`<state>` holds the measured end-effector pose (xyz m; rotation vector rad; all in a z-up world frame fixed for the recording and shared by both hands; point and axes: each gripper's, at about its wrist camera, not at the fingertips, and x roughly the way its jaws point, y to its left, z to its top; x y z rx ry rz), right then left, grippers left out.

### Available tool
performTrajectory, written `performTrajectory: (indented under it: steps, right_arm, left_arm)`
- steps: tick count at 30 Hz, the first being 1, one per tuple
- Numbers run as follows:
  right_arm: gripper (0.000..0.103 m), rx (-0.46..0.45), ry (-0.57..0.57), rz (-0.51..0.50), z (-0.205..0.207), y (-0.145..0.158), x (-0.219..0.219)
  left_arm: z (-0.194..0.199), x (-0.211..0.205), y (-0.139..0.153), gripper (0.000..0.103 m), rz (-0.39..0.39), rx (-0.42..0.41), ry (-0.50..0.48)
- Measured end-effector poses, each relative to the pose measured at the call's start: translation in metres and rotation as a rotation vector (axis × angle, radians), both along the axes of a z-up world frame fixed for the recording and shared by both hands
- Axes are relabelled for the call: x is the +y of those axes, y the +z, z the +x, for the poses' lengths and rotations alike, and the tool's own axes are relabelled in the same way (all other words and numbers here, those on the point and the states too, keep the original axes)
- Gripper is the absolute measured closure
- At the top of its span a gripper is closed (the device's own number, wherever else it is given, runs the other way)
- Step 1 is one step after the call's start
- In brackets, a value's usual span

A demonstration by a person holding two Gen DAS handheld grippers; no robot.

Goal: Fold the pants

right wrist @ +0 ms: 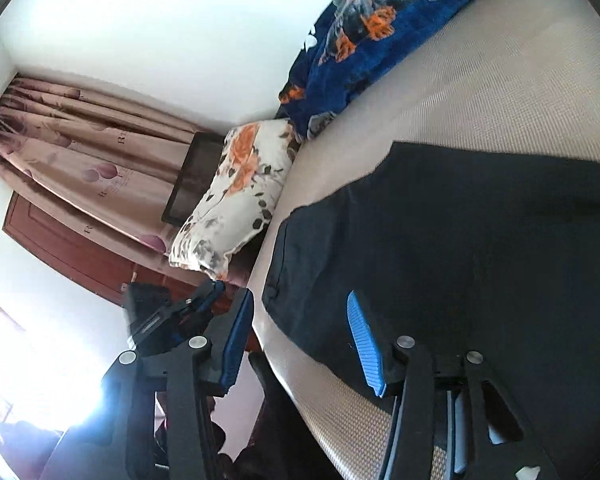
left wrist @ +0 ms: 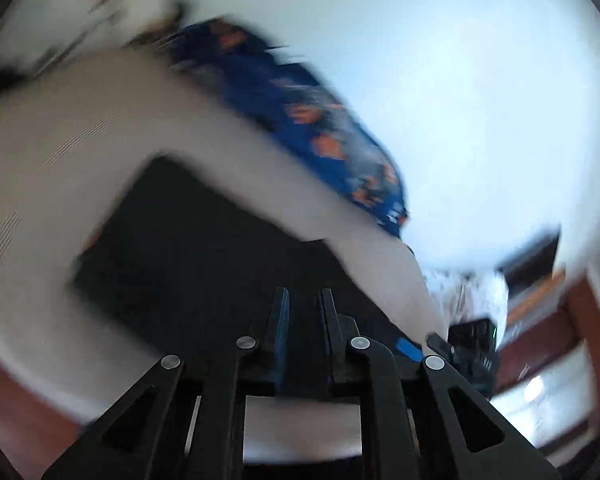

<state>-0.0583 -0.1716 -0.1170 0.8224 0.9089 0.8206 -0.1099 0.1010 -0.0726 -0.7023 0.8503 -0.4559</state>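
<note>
Left tongs [left wrist: 304,320]: fingers are sitting close together with only a narrow slit between them, and it is not possible to tell from this blurred view whether any cloth is pinched there. Right tongs [right wrist: 300,340]: standing released, blue pads [right wrist: 362,344] spread wide, nothing between them. The right tongs are hovering over the near edge of the pants [right wrist: 440,260], which are lying flat as a dark slab on the beige bed [right wrist: 500,100]; one edge of the dark cloth is running just beside the mattress edge. In the left wrist view the pants [left wrist: 188,248] are showing as a dark rectangle directly ahead of the fingers, on the same pale bed [left wrist: 60,140]. Further out, a blue blanket with orange flowers [right wrist: 380,32] is lying bunched along the far side of the bed against the white wall, a floral pillow [right wrist: 236,192] is sitting at the bed's end, and a pink curtain [right wrist: 80,152] is hanging behind it
</note>
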Motion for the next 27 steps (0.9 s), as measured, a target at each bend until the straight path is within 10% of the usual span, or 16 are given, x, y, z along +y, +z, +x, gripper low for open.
performTrajectory:
  steps: [7, 13, 20, 25, 27]
  right_arm:
    - [0.053, 0.044, -0.001, 0.017, 0.000, -0.017, 0.000]
    - [0.052, 0.042, 0.000, 0.012, -0.002, -0.016, 0.001]
    - [0.050, 0.053, 0.011, 0.033, -0.003, -0.018, 0.007]
    - [0.049, 0.067, 0.026, 0.037, -0.003, -0.022, 0.014]
    - [0.048, 0.069, 0.026, 0.037, -0.003, -0.023, 0.014]
  left_arm:
    - [-0.007, 0.092, -0.079, 0.066, -0.304, 0.289, 0.209]
    - [0.033, 0.079, -0.106, 0.052, -0.318, 0.377, 0.136]
    - [0.067, 0.052, -0.087, 0.006, -0.286, 0.439, 0.164]
    - [0.068, 0.042, -0.091, 0.015, -0.304, 0.348, 0.198]
    - [0.068, 0.041, -0.096, 0.078, -0.261, 0.363, 0.185]
